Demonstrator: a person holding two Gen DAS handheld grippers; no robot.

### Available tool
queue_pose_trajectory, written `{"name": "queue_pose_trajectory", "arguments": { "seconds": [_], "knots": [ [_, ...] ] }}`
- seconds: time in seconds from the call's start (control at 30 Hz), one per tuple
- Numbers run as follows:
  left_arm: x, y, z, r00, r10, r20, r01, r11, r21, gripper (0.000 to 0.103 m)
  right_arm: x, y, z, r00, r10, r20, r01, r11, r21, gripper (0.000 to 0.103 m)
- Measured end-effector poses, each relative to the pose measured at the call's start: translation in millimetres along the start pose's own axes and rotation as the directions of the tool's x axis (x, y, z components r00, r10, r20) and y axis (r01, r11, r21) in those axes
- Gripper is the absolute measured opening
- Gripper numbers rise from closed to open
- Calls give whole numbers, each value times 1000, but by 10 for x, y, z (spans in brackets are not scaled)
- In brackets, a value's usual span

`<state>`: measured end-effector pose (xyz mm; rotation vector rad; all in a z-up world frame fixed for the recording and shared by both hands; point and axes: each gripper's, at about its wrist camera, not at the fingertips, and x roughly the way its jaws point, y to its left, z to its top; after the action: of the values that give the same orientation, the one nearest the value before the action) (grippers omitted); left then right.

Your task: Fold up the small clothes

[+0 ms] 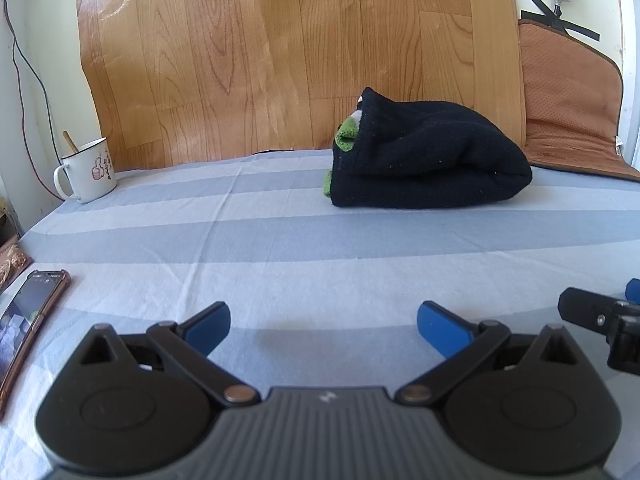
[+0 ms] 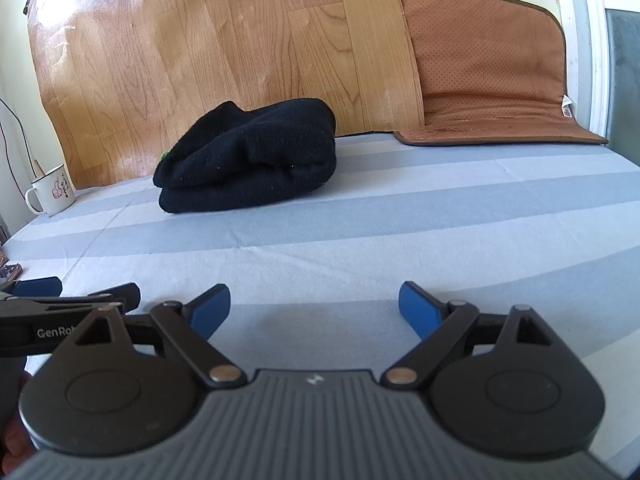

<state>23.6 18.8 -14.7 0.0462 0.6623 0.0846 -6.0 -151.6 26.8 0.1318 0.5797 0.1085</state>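
"genrob" on left gripper [image 2: 72,300]

left gripper [image 1: 323,330]: jaws wide apart, empty, low over striped sheet [image 1: 280,240] | black garment [image 1: 428,160]: folded bundle, green showing at its left end, well ahead | mug [image 1: 86,170]: far left | phone [image 1: 28,312]: left edge | right gripper [image 1: 600,316]: partly visible at right edge

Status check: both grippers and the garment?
Left gripper open, empty. Right gripper open, empty. Black garment folded on striped sheet, untouched. Path clear; mug far left.
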Motion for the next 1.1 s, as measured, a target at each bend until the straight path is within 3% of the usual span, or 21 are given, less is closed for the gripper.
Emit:
{"name": "queue_pose_trajectory", "arguments": {
  "seconds": [1.1],
  "knots": [
    [-41, 2, -1, 999, 12, 30, -13, 1000, 3, 103, -7, 7, -3, 1000, -2, 2, 2, 1000, 4, 93]
  ]
}}
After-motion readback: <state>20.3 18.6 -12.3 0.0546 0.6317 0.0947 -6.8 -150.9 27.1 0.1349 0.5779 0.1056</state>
